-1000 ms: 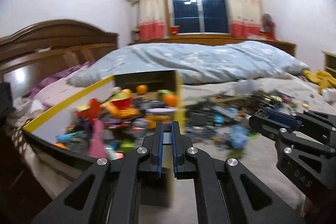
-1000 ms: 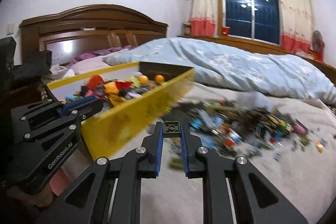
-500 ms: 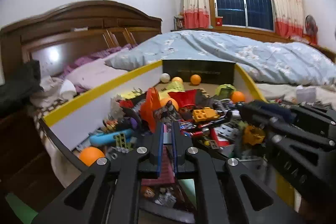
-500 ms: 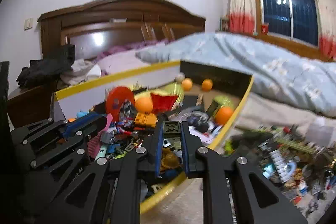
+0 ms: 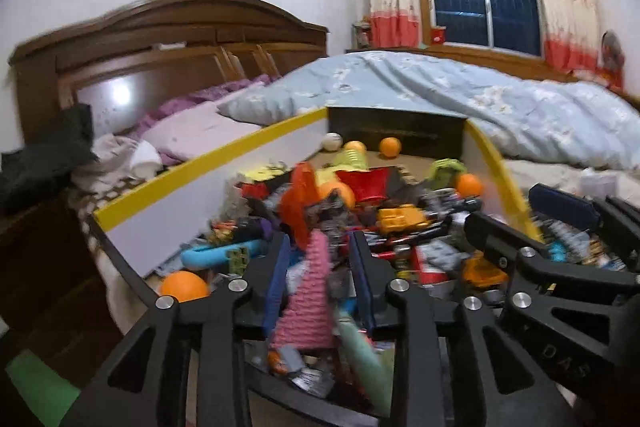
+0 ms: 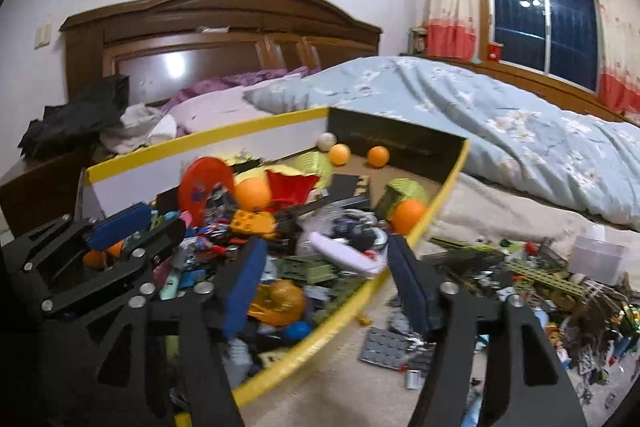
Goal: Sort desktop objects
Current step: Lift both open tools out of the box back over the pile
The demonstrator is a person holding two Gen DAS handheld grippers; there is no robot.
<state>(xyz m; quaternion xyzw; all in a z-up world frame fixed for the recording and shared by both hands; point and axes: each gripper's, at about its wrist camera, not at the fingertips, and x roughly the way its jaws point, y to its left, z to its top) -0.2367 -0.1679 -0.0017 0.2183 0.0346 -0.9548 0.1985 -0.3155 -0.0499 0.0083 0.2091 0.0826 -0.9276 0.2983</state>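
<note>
Both grippers' fingers (image 5: pixel 280 267) (image 6: pixel 244 279) now opening, empty, over the yellow-rimmed box (image 6: pixel 400 263), the right's earlier dark brick gone.

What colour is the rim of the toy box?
Yellow; the toy box rim shows best in the right wrist view.

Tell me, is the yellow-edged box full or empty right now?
Fairly full. The yellow-edged box holds a heaped jumble of toys in its near part, while its far end shows bare floor with a few small balls.
</note>
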